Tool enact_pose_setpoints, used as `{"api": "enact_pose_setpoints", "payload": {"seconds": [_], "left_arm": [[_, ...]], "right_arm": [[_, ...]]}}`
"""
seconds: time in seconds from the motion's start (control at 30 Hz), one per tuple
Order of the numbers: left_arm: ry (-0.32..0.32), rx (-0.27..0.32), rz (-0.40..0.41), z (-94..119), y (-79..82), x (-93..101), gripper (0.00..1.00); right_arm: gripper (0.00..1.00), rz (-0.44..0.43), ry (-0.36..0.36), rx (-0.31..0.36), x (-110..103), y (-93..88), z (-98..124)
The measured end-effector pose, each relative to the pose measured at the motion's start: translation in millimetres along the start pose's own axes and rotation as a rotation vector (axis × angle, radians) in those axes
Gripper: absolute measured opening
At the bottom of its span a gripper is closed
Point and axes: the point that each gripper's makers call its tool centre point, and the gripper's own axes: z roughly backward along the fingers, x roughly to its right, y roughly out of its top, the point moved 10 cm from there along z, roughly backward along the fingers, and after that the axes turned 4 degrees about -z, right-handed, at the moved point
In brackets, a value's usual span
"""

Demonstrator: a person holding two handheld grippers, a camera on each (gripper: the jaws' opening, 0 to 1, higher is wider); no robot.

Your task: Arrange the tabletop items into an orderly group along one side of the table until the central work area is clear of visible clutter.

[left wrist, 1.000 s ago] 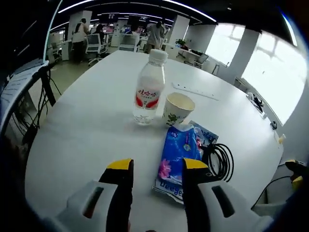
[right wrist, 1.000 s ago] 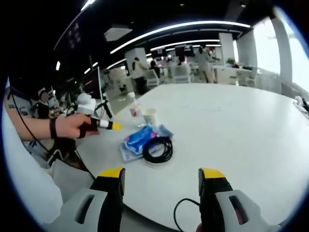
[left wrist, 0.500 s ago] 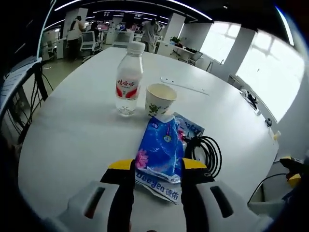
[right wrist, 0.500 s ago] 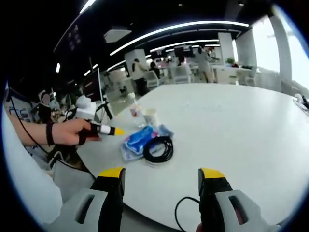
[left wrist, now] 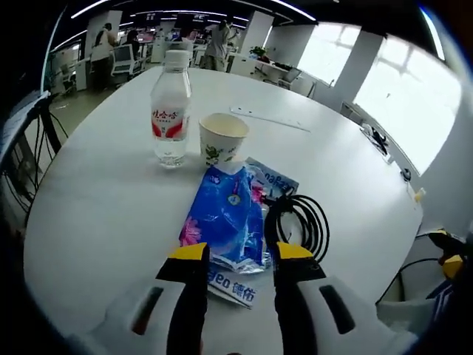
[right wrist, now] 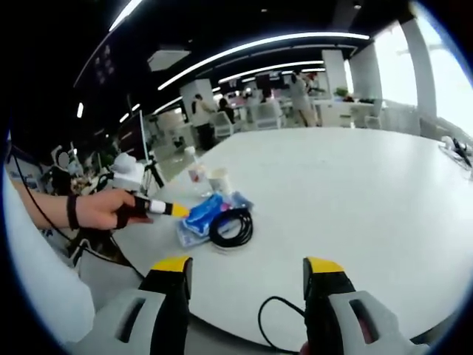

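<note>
Open office, white round table (left wrist: 96,207). Near its edge, clustered: water bottle (left wrist: 169,107), paper cup (left wrist: 223,137) just beside it, blue tissue pack (left wrist: 224,218) lying on a flat printed packet (left wrist: 235,283), coiled black cable (left wrist: 299,222) touching the pack's side. Left gripper (left wrist: 235,255) spread apart, yellow tips straddling the pack's near end. Right gripper (right wrist: 246,266) released, grasping nothing, well apart from the cluster.

An open-plan office: desks with chairs (left wrist: 122,58), ceiling light strips (right wrist: 251,46), standing people (left wrist: 219,41).
</note>
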Motion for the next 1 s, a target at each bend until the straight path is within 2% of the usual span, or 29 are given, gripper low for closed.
{"api": "enact_pose_setpoints", "payload": {"seconds": [0.2, 0.33, 0.53, 1.0], "left_arm": [[-0.022, -0.012, -0.022, -4.0, -2.4, 11.8, 0.32], [-0.063, -0.035, -0.058, -7.9, -7.2, 28.5, 0.31], [-0.106, -0.070, -0.052, -19.8, -10.4, 43.8, 0.31], [-0.084, -0.099, 0.034, -52.1, -2.8, 42.4, 0.29]], "right_arm": [[0.62, -0.014, -0.014, 0.004, 4.0, -1.6, 2.9], [0.61, -0.024, -0.020, 0.010, 6.4, -2.3, 4.0], [0.61, -0.027, -0.023, 0.012, 8.4, -2.3, 5.4], [0.61, -0.051, -0.048, 0.013, 19.0, -9.7, 15.6]]}}
